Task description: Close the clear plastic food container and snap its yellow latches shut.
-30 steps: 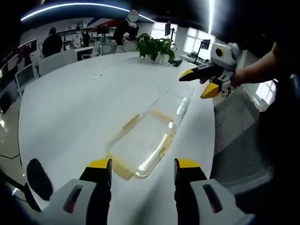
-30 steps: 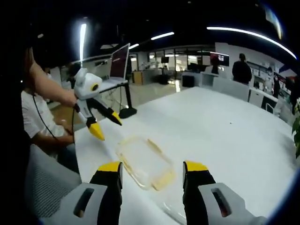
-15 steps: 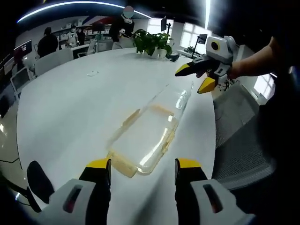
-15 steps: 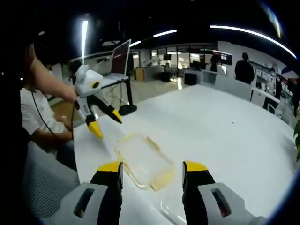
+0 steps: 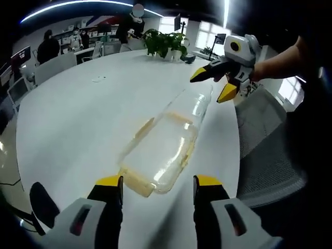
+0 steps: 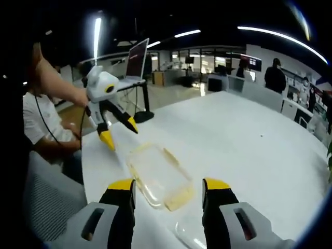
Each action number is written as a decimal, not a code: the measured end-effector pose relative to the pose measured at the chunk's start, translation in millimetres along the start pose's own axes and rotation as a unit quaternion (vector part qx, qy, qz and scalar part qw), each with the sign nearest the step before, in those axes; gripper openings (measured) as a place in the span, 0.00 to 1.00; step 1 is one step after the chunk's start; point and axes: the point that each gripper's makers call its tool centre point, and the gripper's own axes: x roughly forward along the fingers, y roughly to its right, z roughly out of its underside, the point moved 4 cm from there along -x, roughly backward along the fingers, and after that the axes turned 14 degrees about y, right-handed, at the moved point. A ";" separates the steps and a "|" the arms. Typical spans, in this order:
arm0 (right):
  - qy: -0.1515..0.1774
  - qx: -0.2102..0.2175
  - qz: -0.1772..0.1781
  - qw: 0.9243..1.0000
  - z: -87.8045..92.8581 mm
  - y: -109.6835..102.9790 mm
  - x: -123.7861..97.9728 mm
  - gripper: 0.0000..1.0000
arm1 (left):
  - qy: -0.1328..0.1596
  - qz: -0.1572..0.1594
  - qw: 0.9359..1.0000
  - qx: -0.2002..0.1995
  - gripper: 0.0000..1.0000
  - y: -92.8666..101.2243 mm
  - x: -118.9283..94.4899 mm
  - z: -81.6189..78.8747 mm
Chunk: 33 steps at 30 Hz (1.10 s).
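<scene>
Clear container [image 5: 161,150] lies open on white counter [image 5: 78,119], yellow latches [image 5: 136,184] unfastened. Left gripper [image 5: 158,188] and right gripper [image 6: 168,191] hover apart from it, jaws wide, empty.

We see a white table [image 5: 83,119] carrying a clear container [image 5: 161,150] whose latches [image 5: 136,182] are pale yellow. From the left gripper view, the left gripper [image 5: 158,187] has yellow tips on black jaws and a grey body marked with red. The right gripper [image 5: 212,85] shows a white housing, black jaws and yellow tips. A green plant [image 5: 165,42] sits in white pots at the far edge. In the right gripper view, the right gripper [image 6: 168,189] is likewise yellow over black and grey, the left gripper [image 6: 118,132] white with yellow tips. A seated person wears a white shirt [image 6: 39,124]. The chair [image 6: 46,205] is grey mesh.
</scene>
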 end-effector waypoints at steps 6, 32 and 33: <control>-0.007 -0.017 -0.007 1.000 2.5 2.4 3.6 0.52 | -0.006 0.005 1.000 0.007 0.54 -2.9 1.4 2.5; -0.065 -0.037 -0.060 0.995 15.2 11.0 21.1 0.50 | -0.044 0.040 0.997 0.044 0.53 -12.4 17.5 11.5; -0.070 -0.042 -0.064 0.995 16.9 10.6 21.8 0.50 | -0.046 0.043 0.997 0.045 0.53 -12.1 18.1 12.1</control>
